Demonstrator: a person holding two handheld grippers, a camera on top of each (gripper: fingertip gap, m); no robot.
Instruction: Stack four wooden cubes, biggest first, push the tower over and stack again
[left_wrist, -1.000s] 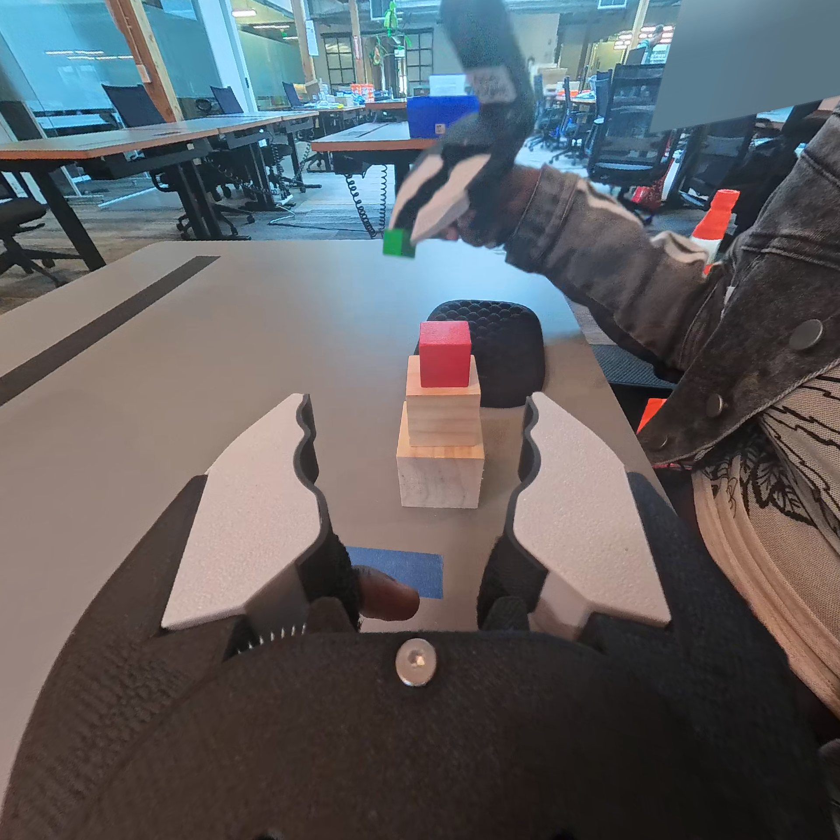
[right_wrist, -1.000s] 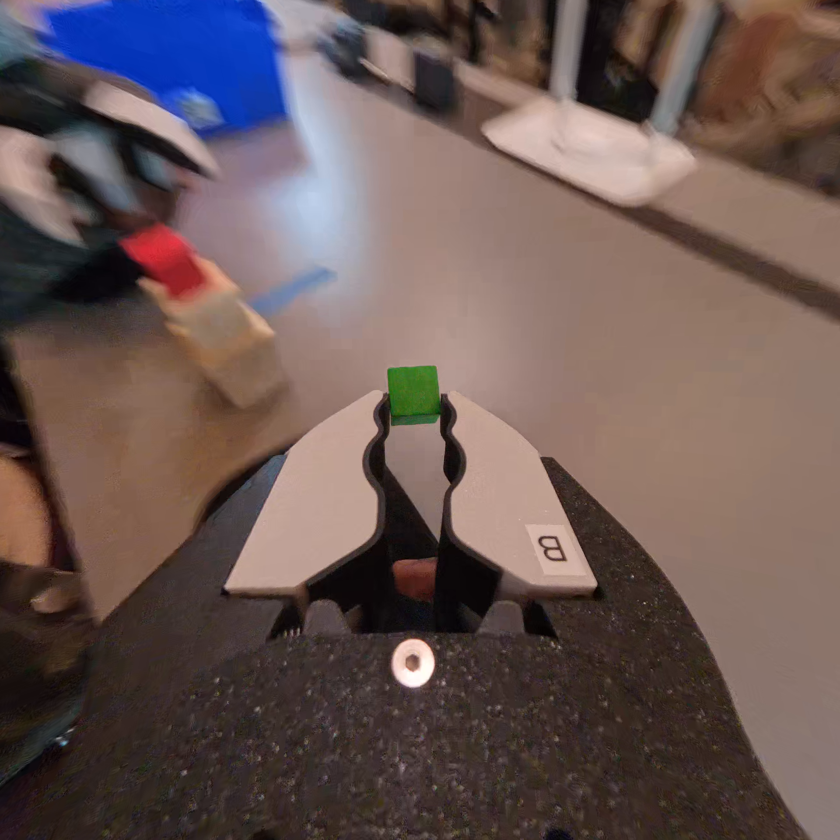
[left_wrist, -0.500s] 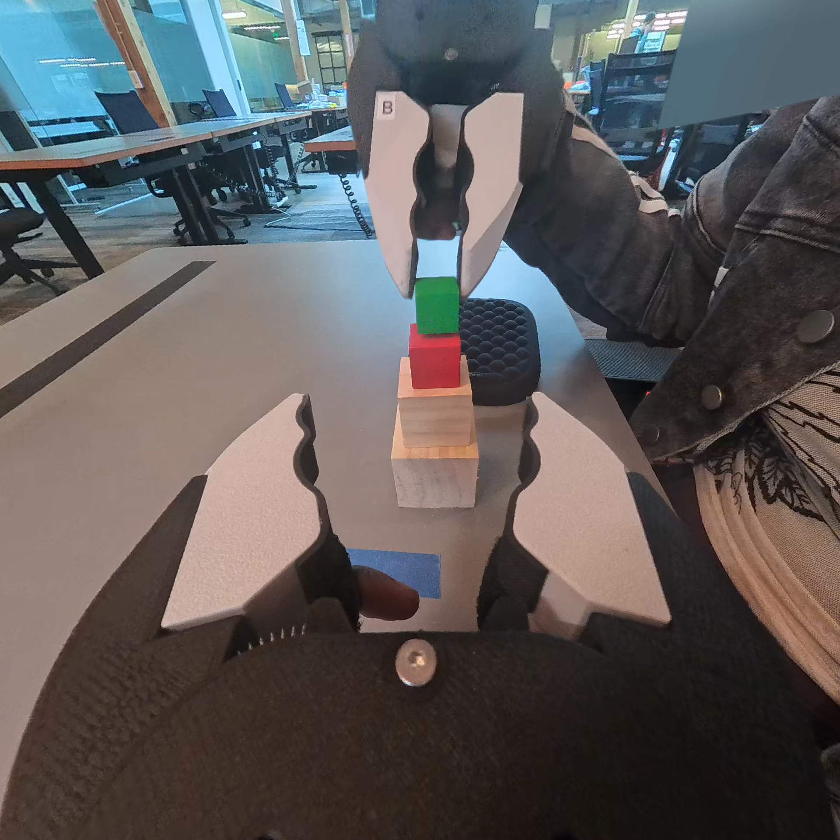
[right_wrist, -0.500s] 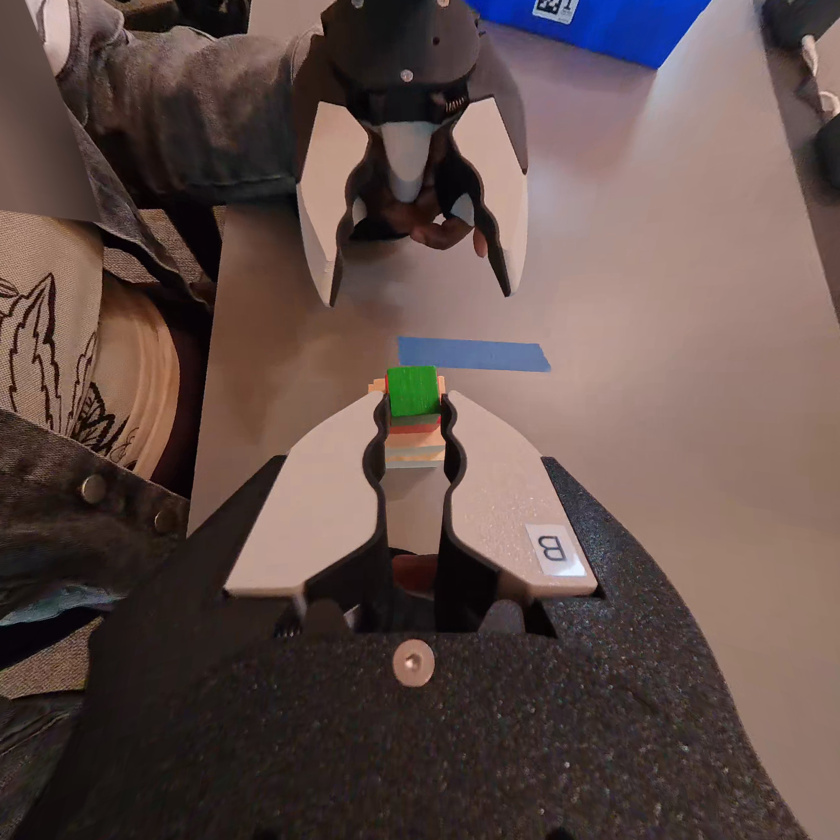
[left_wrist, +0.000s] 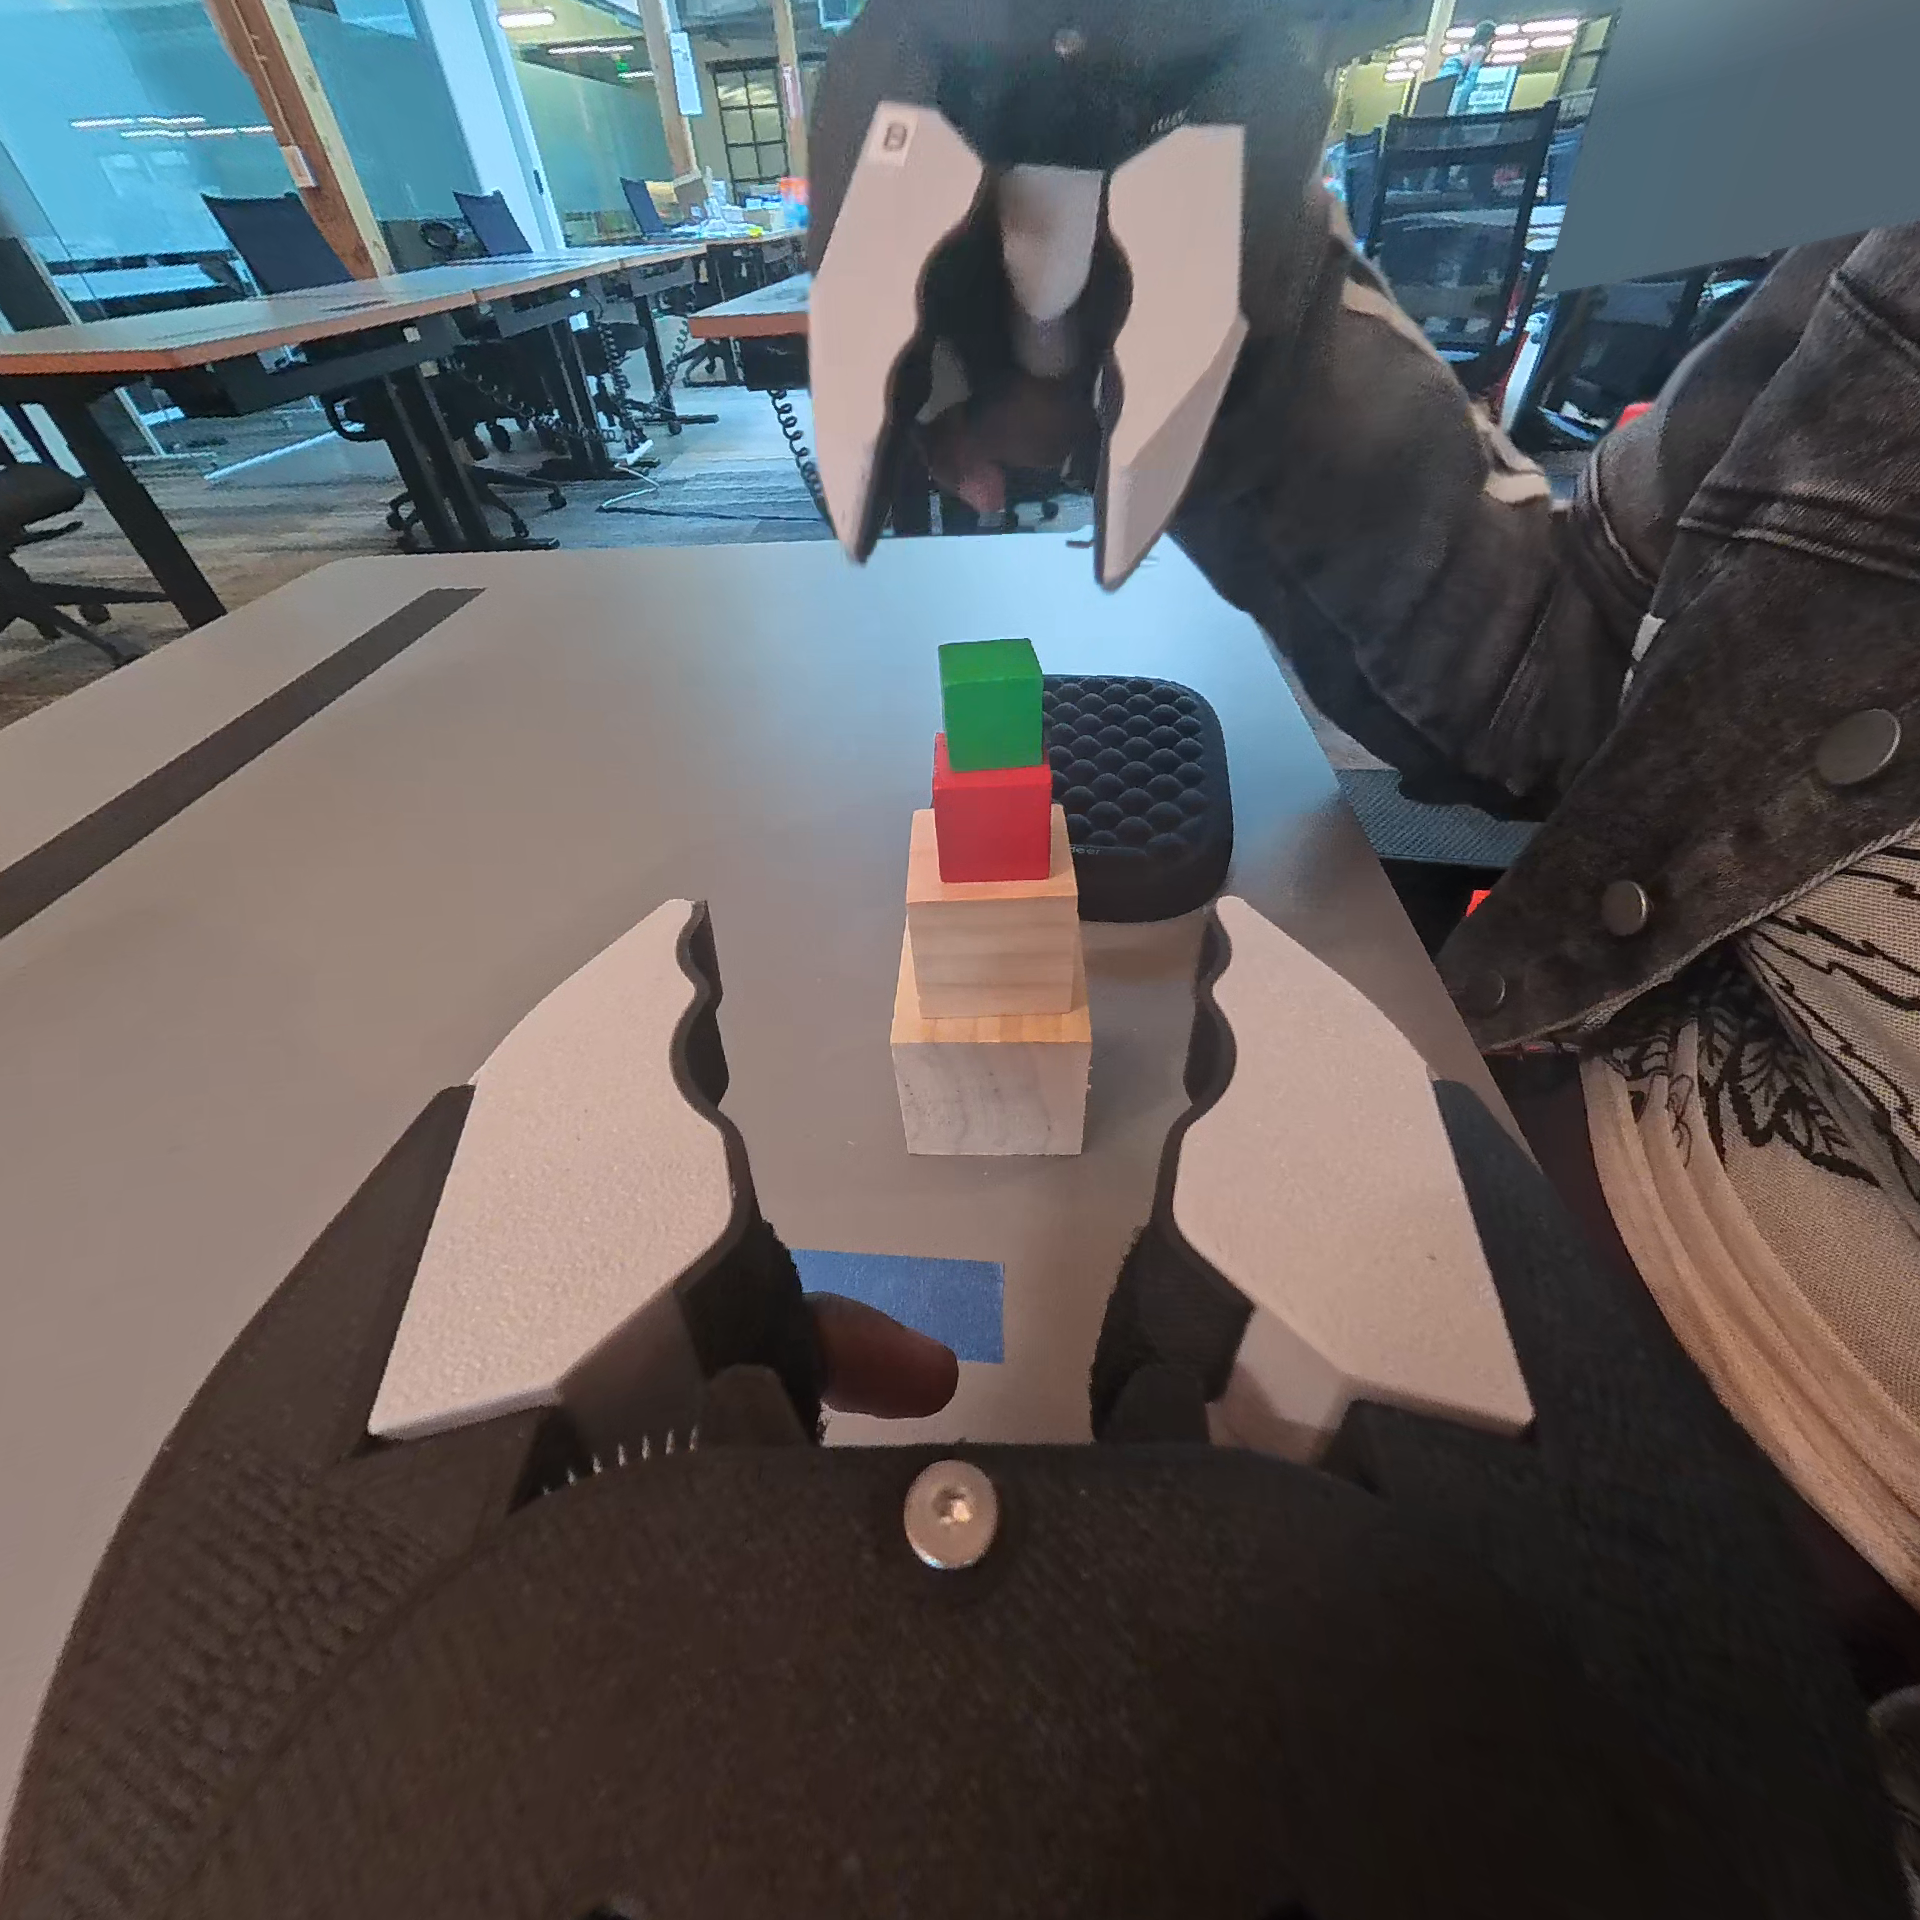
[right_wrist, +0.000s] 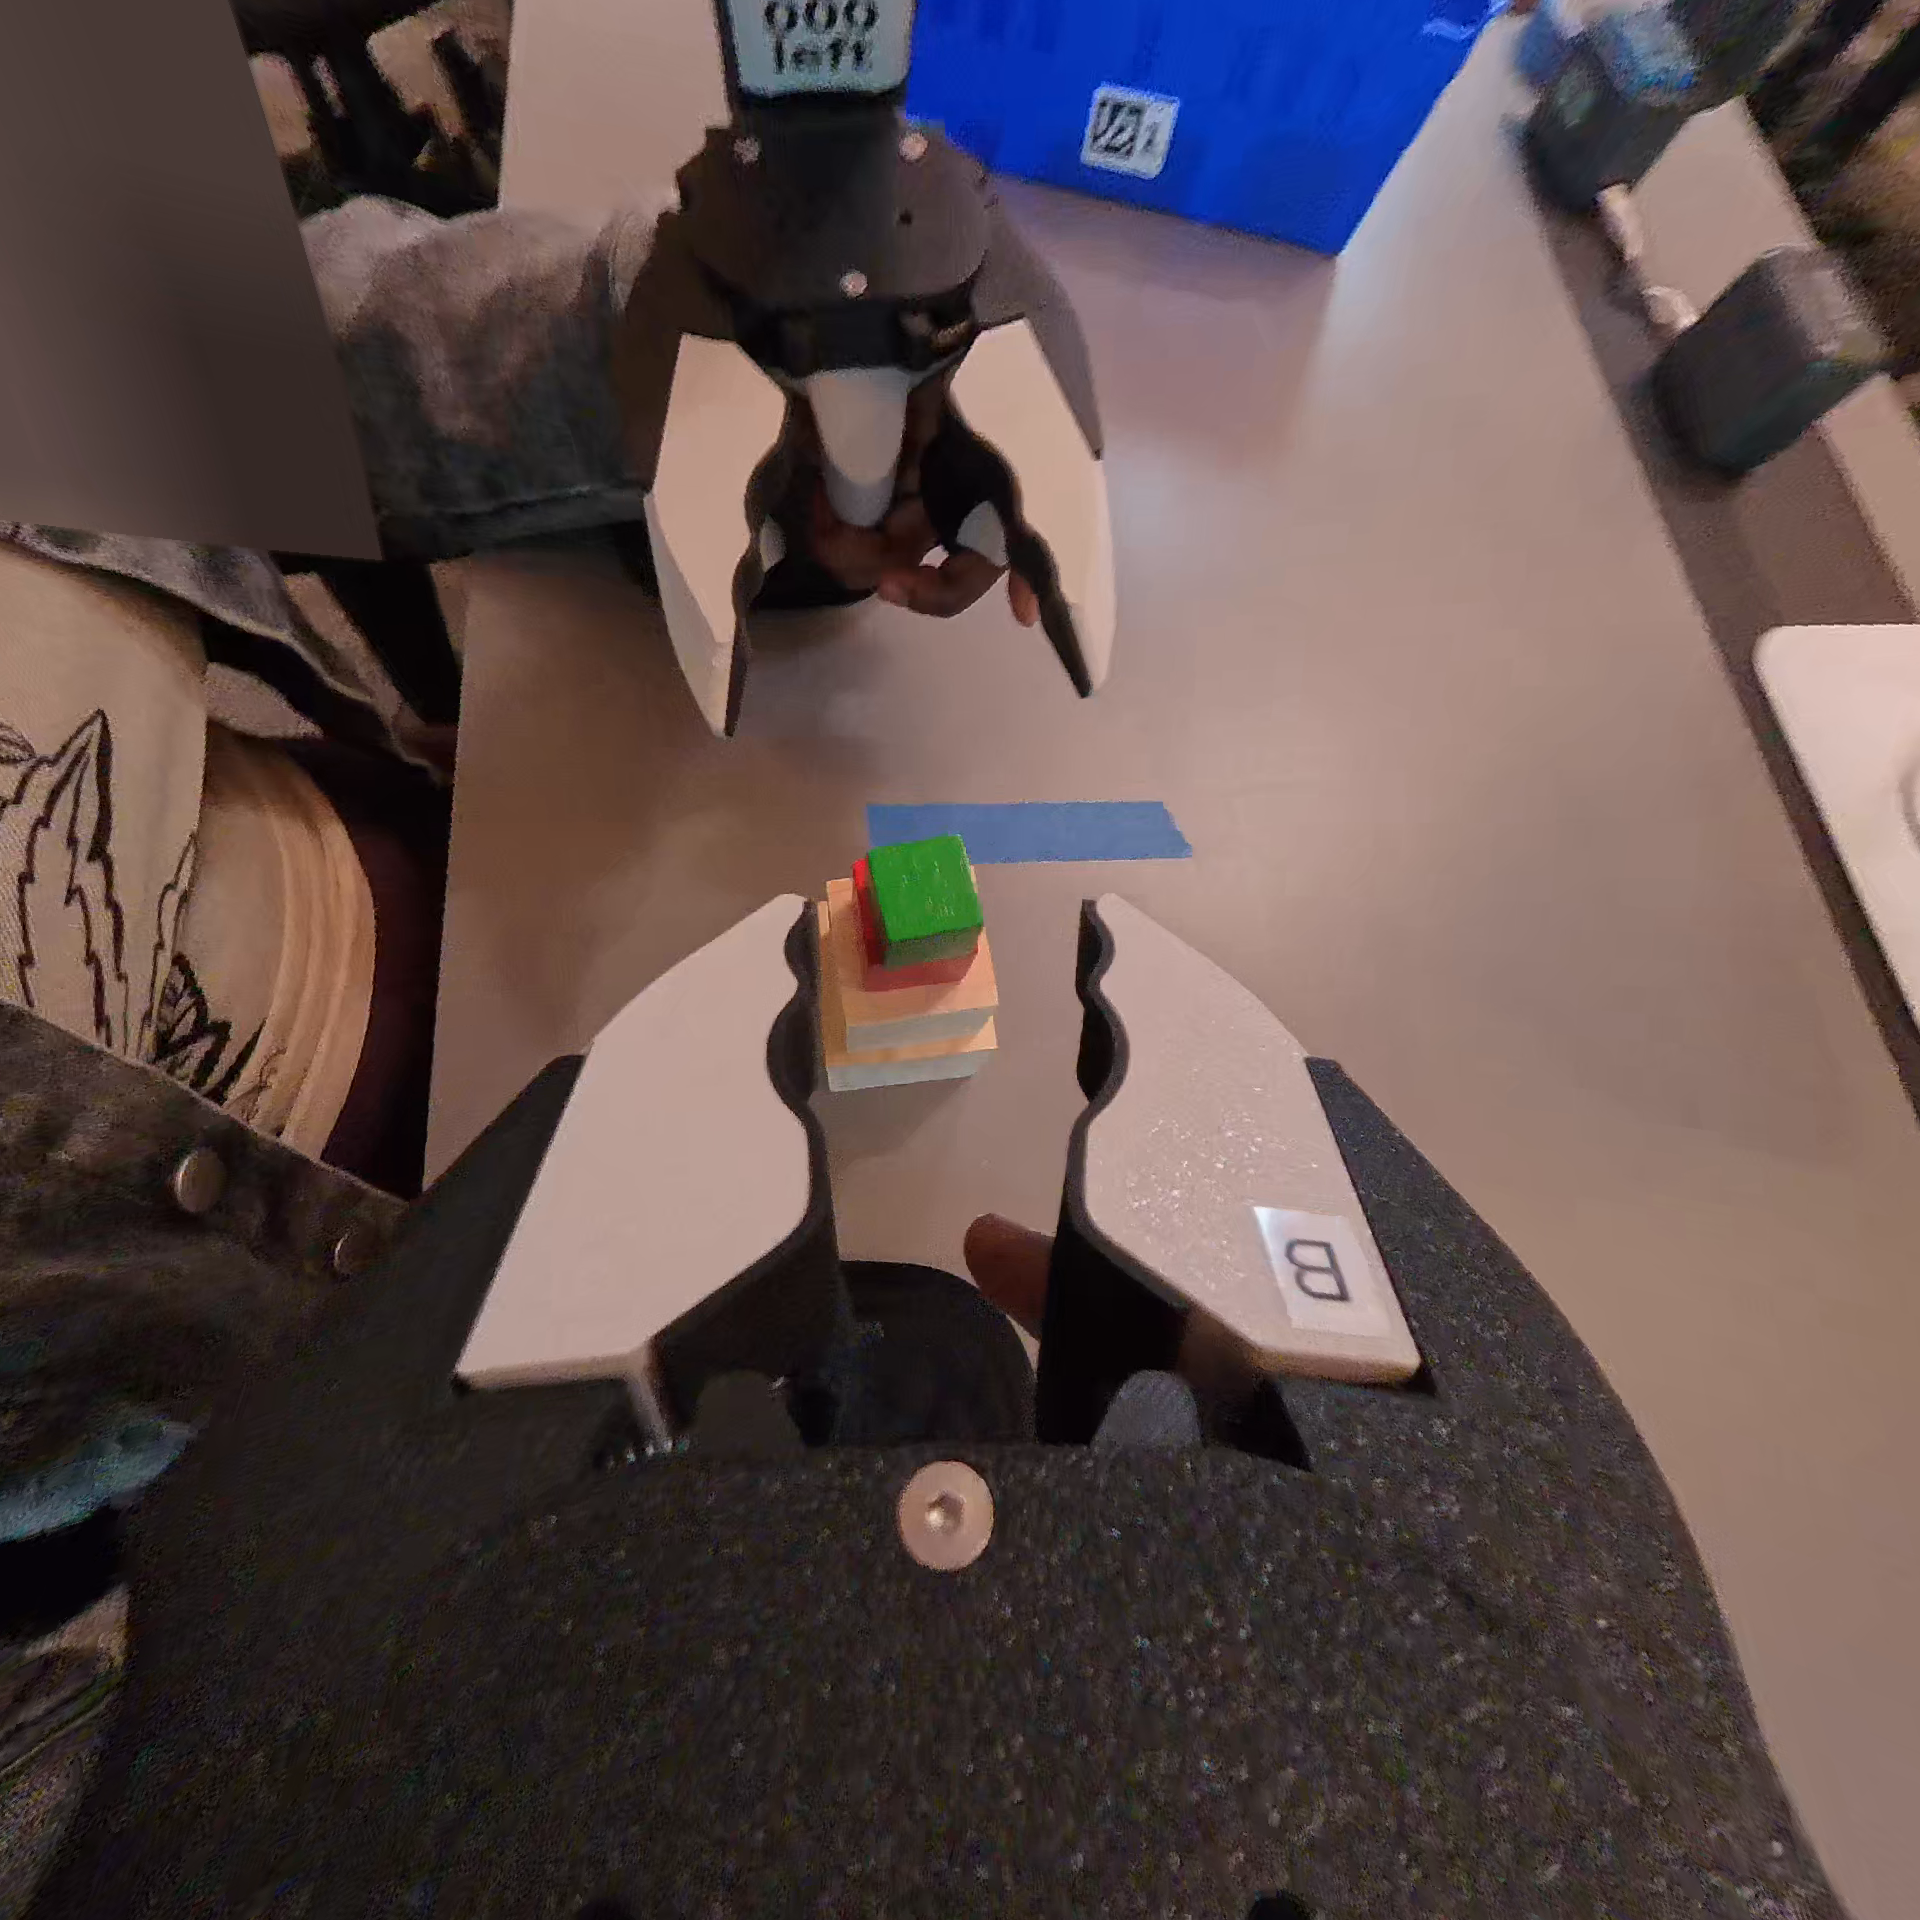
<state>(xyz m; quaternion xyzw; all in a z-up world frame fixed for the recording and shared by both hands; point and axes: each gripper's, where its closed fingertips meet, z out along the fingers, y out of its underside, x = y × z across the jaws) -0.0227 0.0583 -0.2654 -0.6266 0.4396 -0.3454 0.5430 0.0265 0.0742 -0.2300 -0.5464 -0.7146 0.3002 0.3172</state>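
Note:
A tower of cubes stands on the grey table (left_wrist: 416, 935): a large plain wooden cube (left_wrist: 990, 1086) at the bottom, a smaller plain cube (left_wrist: 992, 948), a red cube (left_wrist: 990, 823), and a green cube (left_wrist: 989, 704) on top. My left gripper (left_wrist: 956, 966) is open and empty, low on the table just in front of the tower. My right gripper (right_wrist: 943, 940) is open and empty, above the tower and looking down on the green cube (right_wrist: 923, 902). It also shows in the left wrist view (left_wrist: 982, 551), well above the green cube.
A black textured pad (left_wrist: 1138, 790) lies right behind the tower. A strip of blue tape (left_wrist: 914, 1299) is on the table between my left gripper and the tower. A person in a denim jacket (left_wrist: 1714, 623) stands at the right edge. A blue bin (right_wrist: 1174, 114) sits far off. The gap from one gripper's tips to the other's is roughly 7 cm. The smaller plain cube (left_wrist: 992, 948) lies around 4 cm away from my left fingertips.
My right gripper brought the green cube over the tower, set it on the red cube, opened and lifted away. The left gripper has stayed put and open.

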